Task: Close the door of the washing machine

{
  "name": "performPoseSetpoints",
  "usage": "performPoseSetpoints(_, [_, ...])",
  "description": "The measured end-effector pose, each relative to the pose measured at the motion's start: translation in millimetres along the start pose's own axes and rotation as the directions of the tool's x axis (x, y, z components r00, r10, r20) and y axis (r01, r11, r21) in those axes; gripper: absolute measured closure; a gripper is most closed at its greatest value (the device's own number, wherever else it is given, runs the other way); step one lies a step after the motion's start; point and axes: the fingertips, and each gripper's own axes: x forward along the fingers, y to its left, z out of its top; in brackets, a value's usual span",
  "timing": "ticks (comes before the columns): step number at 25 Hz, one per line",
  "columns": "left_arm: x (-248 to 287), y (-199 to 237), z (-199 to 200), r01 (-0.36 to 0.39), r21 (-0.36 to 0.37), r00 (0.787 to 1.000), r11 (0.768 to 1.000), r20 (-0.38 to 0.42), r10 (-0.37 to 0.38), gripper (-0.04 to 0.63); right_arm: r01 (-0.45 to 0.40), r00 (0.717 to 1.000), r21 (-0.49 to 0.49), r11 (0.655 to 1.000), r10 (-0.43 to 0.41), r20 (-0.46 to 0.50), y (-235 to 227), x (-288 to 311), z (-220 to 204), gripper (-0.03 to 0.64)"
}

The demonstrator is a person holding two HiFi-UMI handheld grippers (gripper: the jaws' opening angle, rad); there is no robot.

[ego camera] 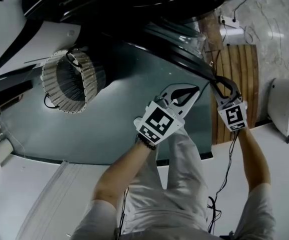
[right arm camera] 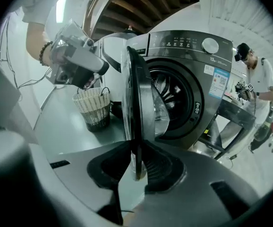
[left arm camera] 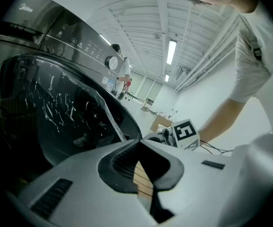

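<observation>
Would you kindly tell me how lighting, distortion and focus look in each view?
Head view: dim, the washing machine almost black. Left gripper view: fisheye curves the ceiling, streaky reflections on the door glass. Right gripper view: dark vignetted corners, near-left foreground blurred.

so the door [right arm camera: 136,112] stands open, edge-on, out from the front of the washing machine [right arm camera: 193,84], and its rim sits between the jaws of the right gripper [ego camera: 220,84]. The left gripper [ego camera: 190,90] is just left of that one, near the door, and the basket [ego camera: 69,81] sits on the floor [ego camera: 109,129] further left, beside the machine
</observation>
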Motion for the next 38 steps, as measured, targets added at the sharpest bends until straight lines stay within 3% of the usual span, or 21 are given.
performPoseSetpoints(4, [11,12,16,0.034,0.044,0.999,0.998,0.002,-0.034,0.592,-0.037,0.999,-0.032,0.999,0.037,-0.017,-18,4,2,0.528])
performPoseSetpoints(11, [24,30,32,0.046,0.069,0.999,0.997,0.012,-0.047,0.592,0.011,1.0,-0.028,1.0,-0.011,0.0,-60,14,8,0.512])
performPoseSetpoints(17, [36,48,38,0.071,0.078,0.997,0.994,0.002,-0.071,0.592,-0.043,0.999,-0.113,0.993,0.041,-0.021,-78,22,10,0.514])
performPoseSetpoints(23, [45,64,51,0.103,0.144,0.994,0.984,-0.033,-0.099,0.592,-0.056,0.998,-0.164,0.985,0.049,-0.045,-108,33,16,0.509])
performPoseSetpoints(31, [53,90,69,0.078,0.113,0.997,0.99,0.009,-0.08,0.592,-0.018,0.999,-0.186,0.982,0.011,-0.037,-148,51,29,0.494])
performPoseSetpoints(38, [71,106,81,0.084,0.199,0.996,0.977,-0.023,-0.081,0.592,-0.033,0.999,-0.224,0.974,0.023,-0.047,-170,64,36,0.489])
